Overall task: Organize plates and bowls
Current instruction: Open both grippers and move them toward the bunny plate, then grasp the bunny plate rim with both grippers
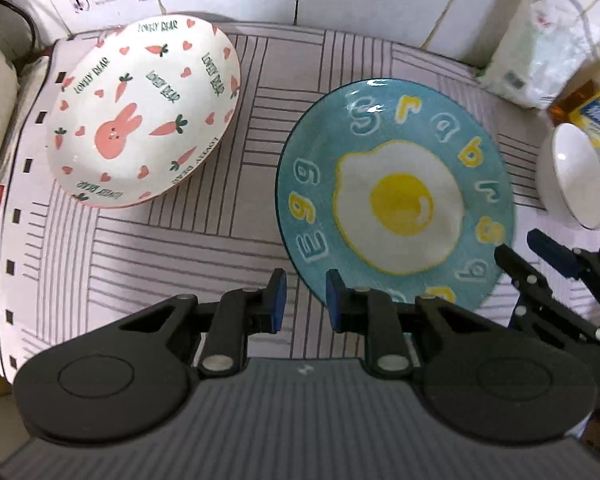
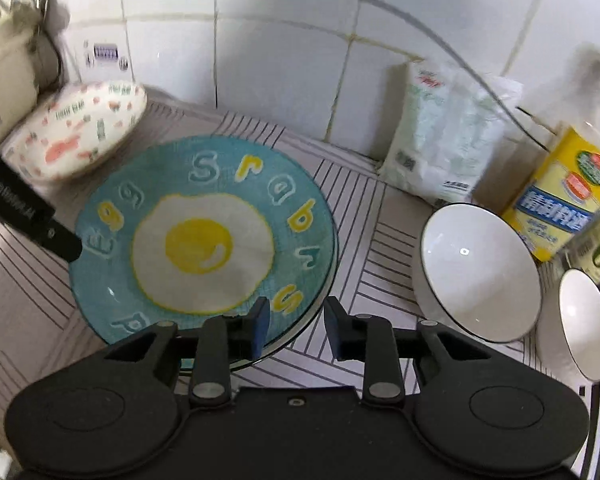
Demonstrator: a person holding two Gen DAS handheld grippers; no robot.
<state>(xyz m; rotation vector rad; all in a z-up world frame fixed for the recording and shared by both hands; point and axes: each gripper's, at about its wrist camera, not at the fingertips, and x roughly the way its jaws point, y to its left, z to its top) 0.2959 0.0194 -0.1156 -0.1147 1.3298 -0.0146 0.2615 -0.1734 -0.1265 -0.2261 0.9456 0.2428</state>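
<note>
From the left wrist, the left gripper [image 1: 306, 298] hangs with jaws apart and empty astride the near rim of the egg plate [image 1: 396, 196], apparently lining up a pinch; the rabbit bowl [image 1: 140, 112] lies well ahead to the left, bare desk [image 1: 220, 232] between. From the right wrist, the right gripper [image 2: 296, 328], jaws also apart, straddles the plate's opposite rim [image 2: 204, 240], with two white bowls [image 2: 480, 272] close beside its right jaw, leaving little room there.
</note>
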